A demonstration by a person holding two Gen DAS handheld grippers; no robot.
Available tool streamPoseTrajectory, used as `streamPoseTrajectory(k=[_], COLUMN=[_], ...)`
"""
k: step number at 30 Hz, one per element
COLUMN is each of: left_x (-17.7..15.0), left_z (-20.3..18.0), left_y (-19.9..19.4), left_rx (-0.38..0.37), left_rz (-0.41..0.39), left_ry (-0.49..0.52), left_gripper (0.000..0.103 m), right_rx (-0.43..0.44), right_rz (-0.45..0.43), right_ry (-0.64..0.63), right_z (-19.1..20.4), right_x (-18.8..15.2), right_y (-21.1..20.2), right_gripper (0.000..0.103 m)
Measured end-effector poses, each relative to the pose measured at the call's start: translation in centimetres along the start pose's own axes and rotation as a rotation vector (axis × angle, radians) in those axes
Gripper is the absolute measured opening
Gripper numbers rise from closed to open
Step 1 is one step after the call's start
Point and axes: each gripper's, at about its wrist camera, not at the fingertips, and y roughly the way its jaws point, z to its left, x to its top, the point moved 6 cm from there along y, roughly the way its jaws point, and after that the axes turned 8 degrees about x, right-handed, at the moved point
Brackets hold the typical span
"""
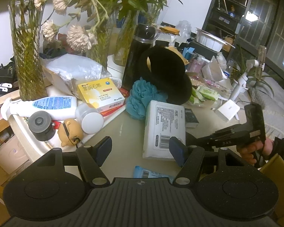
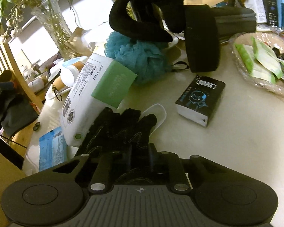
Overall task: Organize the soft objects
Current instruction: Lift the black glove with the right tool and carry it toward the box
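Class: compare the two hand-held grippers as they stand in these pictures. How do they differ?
The left hand-held gripper stands open with nothing between its fingers; the right hand-held gripper is shut on a black glove. The left hangs above bare table; the right is low at the glove. Both are black and point downward.

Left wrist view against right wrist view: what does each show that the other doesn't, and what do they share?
Only the left wrist view: the open left gripper, the yellow box and the black flask. Only the right wrist view: the right gripper shut on a black glove, and the wrapped basket. Both: the blue bath pouf, white tissue pack, small black book.
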Motion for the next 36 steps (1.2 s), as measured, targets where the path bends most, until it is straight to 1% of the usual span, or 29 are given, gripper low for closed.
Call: streamPoseTrajectory(k=[4,8,12,17,22,27,29,31,34,36], left_x=[0.2,0.3,0.3,0.3,0.3,0.3,0.3,0.3,0.4,0.4], left_z=[-0.2,-0.3,-0.5,-0.6,-0.5,-0.5,-0.5,-0.5,-0.6,-0.7], left_y=[-0.4,-0.6,-0.8,-1.1,-1.3,-1.3,-1.3,-1.4,-1.4,-1.3], left_rx=[-0.003,-0.002,-0.002,-0.001,0.001,0.0,0.0,-0.001,-0.003,-0.007], left_rz=[-0.006,-0.009,-0.011,-0.013,-0.013,-0.014,-0.013,-0.013,-0.009,-0.007], left_ry=[0.0,0.002,0.005,0.003,0.007,0.007,0.008,0.011,0.02,0.029], left_gripper=[0.066,0.066,0.066,0.066,0.066,0.066,0.066,0.066,0.066,0.066], right_rx=[0.009,0.001,-0.002,0.037,0.032,0.031,0.041,0.044,0.063,0.076], right_rz=[-0.019,-0.028,-0.017,-0.023,0.008,0.024,0.025,0.028,0.007,-0.016], right_ry=[0.008,0.022,0.053,0.147,0.139,0.122,0.124,0.113,0.116,0.125], right_z=[0.3,0.4,0.0,-0.9,-0.9,-0.3,-0.2,0.0,0.4,0.8], right_x=[0.0,0.0,-0.4,-0.7,-1.3,-1.5,-1.6,-1.6,-1.1,-0.7], right_y=[-0.9,-1.6,-1.8,-1.6,-1.1,-0.7,-0.7,-0.7,-1.5,-2.4], right_gripper=[0.015,0.014,0.015,0.022,0.033,0.034,0.032,0.022,0.01,0.009])
